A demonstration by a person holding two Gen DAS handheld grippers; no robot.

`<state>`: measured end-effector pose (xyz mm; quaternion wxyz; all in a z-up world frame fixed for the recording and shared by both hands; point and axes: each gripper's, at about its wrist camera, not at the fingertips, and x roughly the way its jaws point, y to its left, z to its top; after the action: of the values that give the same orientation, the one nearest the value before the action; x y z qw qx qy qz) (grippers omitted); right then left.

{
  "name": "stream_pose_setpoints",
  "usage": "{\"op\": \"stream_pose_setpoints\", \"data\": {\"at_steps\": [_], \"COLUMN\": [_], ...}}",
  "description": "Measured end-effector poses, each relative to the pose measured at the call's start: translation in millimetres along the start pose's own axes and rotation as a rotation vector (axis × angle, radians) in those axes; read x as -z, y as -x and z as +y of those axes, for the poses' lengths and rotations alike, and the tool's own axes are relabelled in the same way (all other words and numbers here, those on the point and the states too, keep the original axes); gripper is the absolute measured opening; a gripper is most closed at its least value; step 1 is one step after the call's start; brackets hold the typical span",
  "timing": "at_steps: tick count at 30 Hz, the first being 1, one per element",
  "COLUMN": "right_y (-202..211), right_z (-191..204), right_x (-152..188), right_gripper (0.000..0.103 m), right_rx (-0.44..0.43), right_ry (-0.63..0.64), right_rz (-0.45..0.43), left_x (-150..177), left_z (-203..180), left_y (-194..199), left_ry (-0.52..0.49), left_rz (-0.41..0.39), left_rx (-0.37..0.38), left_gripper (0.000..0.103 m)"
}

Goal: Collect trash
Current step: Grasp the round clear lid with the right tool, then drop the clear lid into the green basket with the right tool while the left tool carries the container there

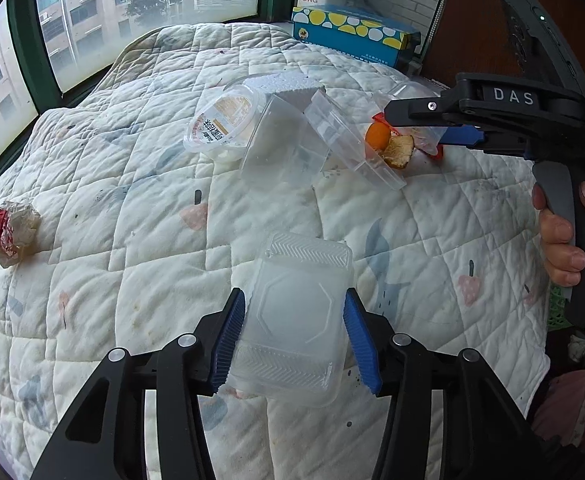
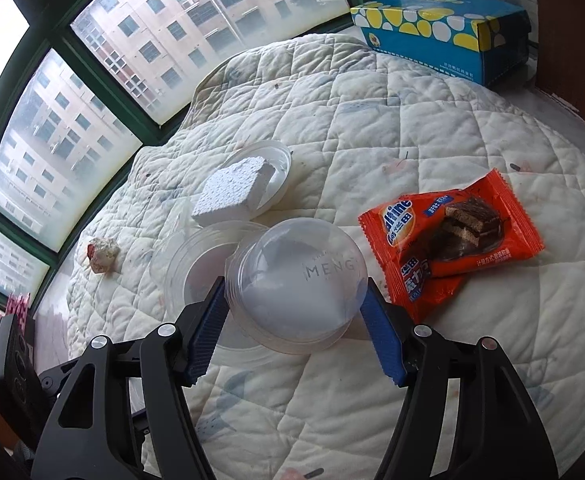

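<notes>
The left gripper has a clear plastic box between its blue pads; the left pad touches the box's side, while the right pad sits at its edge with what looks like a thin gap, so I cannot tell whether the box is truly clamped. The box lies on a white quilt that covers the whole surface. The right gripper straddles a clear round tub printed with pale letters; both pads lie against its sides and the tub is tilted up off the quilt, so it looks gripped. Just behind the tub are a clear ring-shaped lid and a white foam block resting on a round white lid. Two orange snack wrappers lie overlapping just to the right of the tub. A crumpled paper wad sits well apart near the window side. In the left view, an upturned noodle cup and a clear tray lie in the middle, with orange peel beside them. A blue tissue box stands at the far edge.
</notes>
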<state>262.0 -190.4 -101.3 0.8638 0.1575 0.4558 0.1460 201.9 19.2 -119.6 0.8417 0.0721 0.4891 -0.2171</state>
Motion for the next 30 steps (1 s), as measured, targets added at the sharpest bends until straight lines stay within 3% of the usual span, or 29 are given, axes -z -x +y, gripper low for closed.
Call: {"op": "stream_pose_setpoints", "data": {"at_steps": [8, 15, 30], "right_y": [48, 98, 201], "right_z": [14, 9, -44], "right_x": [18, 43, 109], "right_gripper": [0.065, 0.065, 0.066], "right_rx": [0.016, 0.038, 0.19], "right_ry": [0.052, 0.051, 0.019], "right_rz": [-0.056, -0.098, -0.201], "left_x": [5, 8, -5], "left_z": [-9, -40, -136], "left_y": [23, 48, 85], "left_ry": [0.018, -0.011, -0.111], "left_rz": [-0.036, -0.079, -0.162], "left_rx": [0.018, 0.051, 0.156], "left_gripper": [0.048, 0.048, 0.048]}}
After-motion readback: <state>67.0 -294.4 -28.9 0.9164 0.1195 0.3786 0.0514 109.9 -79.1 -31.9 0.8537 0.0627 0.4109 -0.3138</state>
